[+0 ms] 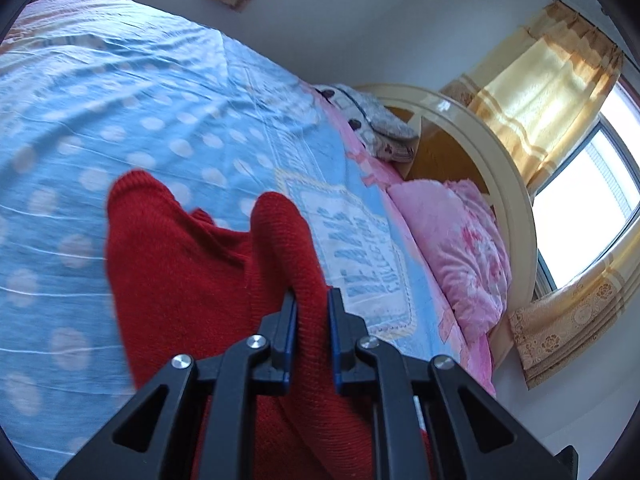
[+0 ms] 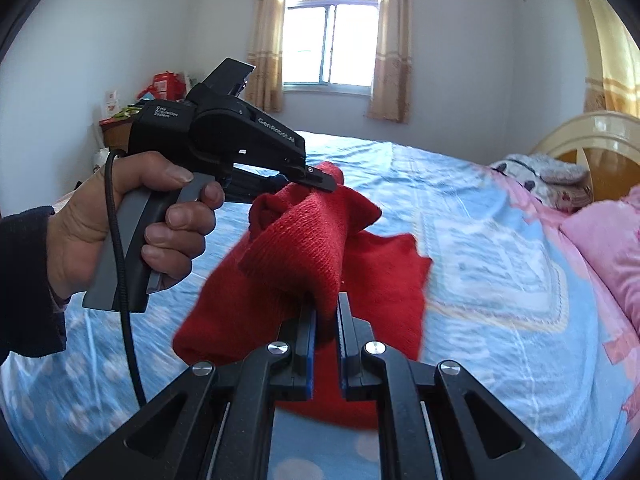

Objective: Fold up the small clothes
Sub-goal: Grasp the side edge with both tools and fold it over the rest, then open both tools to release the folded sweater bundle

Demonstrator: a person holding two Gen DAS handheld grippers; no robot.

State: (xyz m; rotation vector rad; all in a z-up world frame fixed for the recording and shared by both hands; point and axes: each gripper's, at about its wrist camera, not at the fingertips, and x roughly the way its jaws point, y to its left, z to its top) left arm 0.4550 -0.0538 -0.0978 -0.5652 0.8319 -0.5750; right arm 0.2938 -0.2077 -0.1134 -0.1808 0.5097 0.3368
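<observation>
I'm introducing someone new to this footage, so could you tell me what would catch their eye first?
A bright red knitted garment hangs over the blue polka-dot bedspread, pinched by both the right gripper and the left gripper. A pink pillow lies by the cream headboard, with a sunlit window behind.

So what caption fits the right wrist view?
Both grippers pinch a red knit garment above a blue dotted bedspread.

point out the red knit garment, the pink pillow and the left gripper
red knit garment (image 2: pixel 304 240), right wrist view, on the bunched fold held up.
pink pillow (image 1: pixel 456 248), left wrist view, on its flowered middle.
left gripper (image 2: pixel 326 182), right wrist view, at its fingertips clamped on the garment.
</observation>
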